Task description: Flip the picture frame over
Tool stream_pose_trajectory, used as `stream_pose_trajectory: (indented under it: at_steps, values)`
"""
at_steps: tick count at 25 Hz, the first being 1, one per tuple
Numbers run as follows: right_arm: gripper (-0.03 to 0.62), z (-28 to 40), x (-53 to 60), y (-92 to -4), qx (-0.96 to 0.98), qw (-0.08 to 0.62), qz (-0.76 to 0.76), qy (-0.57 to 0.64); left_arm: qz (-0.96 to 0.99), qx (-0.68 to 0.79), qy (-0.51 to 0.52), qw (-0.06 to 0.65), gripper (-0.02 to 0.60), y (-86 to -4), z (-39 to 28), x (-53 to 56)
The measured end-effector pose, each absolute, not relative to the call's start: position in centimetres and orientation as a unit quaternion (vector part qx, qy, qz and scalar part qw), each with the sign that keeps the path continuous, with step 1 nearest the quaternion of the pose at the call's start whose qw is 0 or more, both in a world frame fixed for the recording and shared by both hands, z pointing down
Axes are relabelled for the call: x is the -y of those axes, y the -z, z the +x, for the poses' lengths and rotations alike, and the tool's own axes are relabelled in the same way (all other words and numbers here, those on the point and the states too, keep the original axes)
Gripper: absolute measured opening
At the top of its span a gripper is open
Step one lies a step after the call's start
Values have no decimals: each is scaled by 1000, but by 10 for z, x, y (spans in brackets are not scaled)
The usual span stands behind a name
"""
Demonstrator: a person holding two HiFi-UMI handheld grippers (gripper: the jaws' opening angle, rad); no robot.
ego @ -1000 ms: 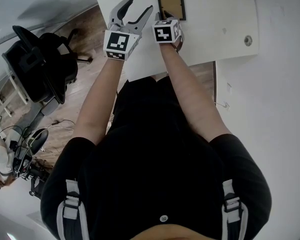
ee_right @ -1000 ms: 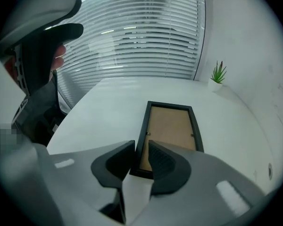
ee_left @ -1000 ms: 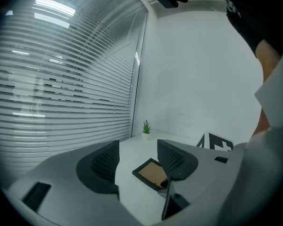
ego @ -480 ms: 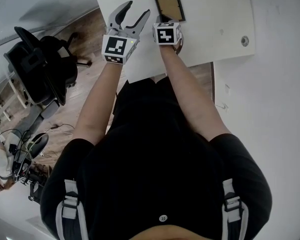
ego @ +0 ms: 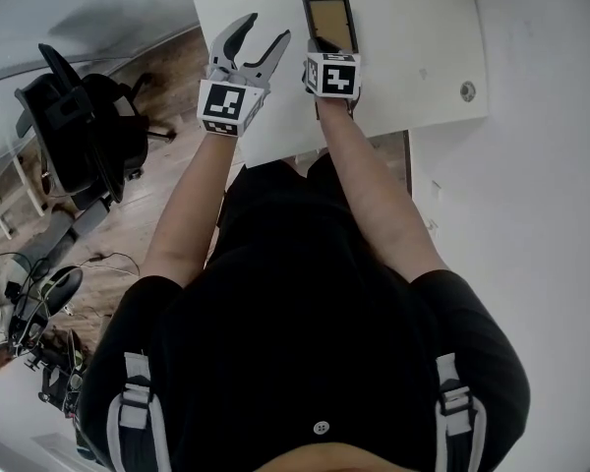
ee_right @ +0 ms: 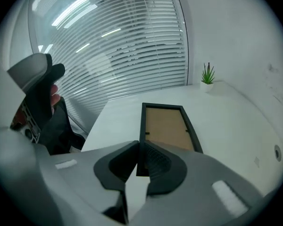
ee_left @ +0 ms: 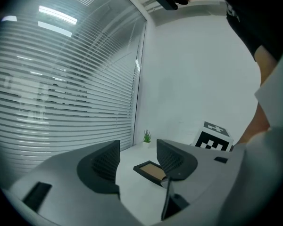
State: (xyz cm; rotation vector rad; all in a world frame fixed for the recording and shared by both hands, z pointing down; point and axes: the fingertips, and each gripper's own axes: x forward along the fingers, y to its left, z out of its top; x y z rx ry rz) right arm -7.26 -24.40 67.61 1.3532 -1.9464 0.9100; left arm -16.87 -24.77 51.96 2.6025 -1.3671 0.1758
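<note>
A black picture frame (ego: 330, 23) with a brown panel facing up lies on the white table (ego: 423, 67). Its near end is raised off the top. My right gripper (ego: 320, 47) is shut on the frame's near left corner; in the right gripper view the gripper (ee_right: 137, 147) pinches the black rim of the frame (ee_right: 167, 126). My left gripper (ego: 264, 29) hovers open to the left of the frame with nothing between its fingers. In the left gripper view the frame (ee_left: 152, 171) shows beyond the left gripper (ee_left: 137, 154).
A black office chair (ego: 79, 136) stands on the wooden floor left of the table. A small potted plant (ee_right: 207, 74) sits at the table's far end. A round cable hole (ego: 466, 90) is in the top to the right. A white wall runs along the right.
The right jaws have closed on the frame's near corner and lifted it. Both grippers have risen a little; the left one stays open.
</note>
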Motion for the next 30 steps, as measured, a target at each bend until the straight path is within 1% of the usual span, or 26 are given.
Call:
stream_pose_trajectory:
  at_steps: [14,19,25,30]
  values:
    - [49,-85,231,-642,785,195,396,-434,842,529,-59,86,239,-503,-168,232]
    - [49,-95,226,-623,791,109,330,-503,832,546,-60,81,238,-500,-165,228]
    - [49,-103,220,-624,775,-4,241,-584,821,561,-66,83,238,-521,-156,222]
    - [49,-104,217,-614,742,-76,184,-640,813,571,-72,93,227,-524,-160,221]
